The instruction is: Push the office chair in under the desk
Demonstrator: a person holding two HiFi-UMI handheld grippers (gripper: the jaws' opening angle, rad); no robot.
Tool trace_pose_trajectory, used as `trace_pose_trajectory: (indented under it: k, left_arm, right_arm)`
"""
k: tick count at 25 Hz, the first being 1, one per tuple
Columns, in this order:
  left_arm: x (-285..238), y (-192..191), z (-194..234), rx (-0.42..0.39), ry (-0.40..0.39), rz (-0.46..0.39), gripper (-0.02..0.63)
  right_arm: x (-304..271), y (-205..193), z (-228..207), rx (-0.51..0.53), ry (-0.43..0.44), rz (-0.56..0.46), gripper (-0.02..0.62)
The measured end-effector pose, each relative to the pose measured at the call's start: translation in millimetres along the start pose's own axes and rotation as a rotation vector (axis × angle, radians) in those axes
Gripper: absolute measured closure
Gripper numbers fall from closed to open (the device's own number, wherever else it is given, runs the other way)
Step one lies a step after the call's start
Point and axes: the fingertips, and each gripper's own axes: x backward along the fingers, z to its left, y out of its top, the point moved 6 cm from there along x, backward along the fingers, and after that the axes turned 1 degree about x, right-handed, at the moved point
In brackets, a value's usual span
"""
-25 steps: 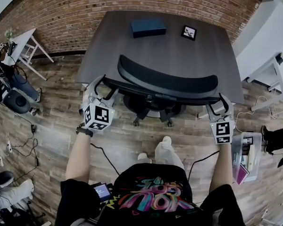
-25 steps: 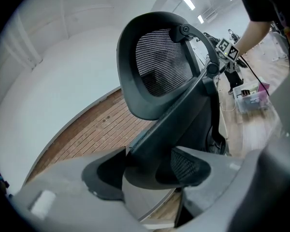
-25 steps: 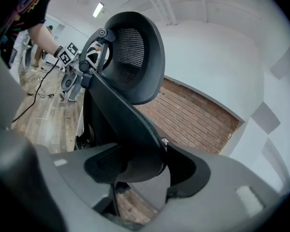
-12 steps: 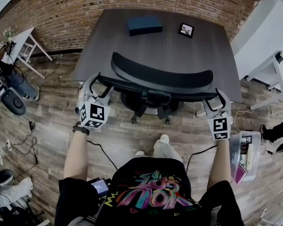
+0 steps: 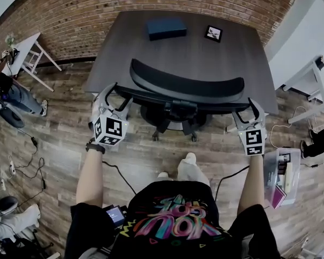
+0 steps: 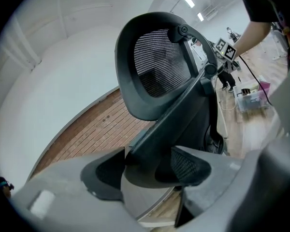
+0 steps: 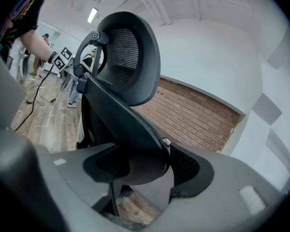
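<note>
The black mesh-backed office chair (image 5: 186, 88) sits with its seat tucked under the dark grey table (image 5: 194, 53) that stands against the brick wall (image 5: 151, 4); its curved backrest lies along the near edge. My left claw (image 5: 119, 93) is clamped on the left end of the chair's black frame. My right claw (image 5: 247, 109) has just been opening: the frame's right end sits between its pads, apparently no longer squeezed. I judge the push is about done and I am letting go. Next I would spread the left claw, then draw both straight back without dragging the chair out.
</note>
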Motion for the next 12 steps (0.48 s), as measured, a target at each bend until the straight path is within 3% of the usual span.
trace_pose_trajectory:
  k: [7,12]
  left_arm:
    - [18,4,-9,0.089,0.002,-0.045,0.314]
    - [39,17,-26,0.109,-0.018,-0.097,0.314]
  right_arm:
    - [35,8,15,-0.035,-0.018,-0.030,0.296]
    - [63,24,32,-0.058,-0.023,-0.088,0.296]
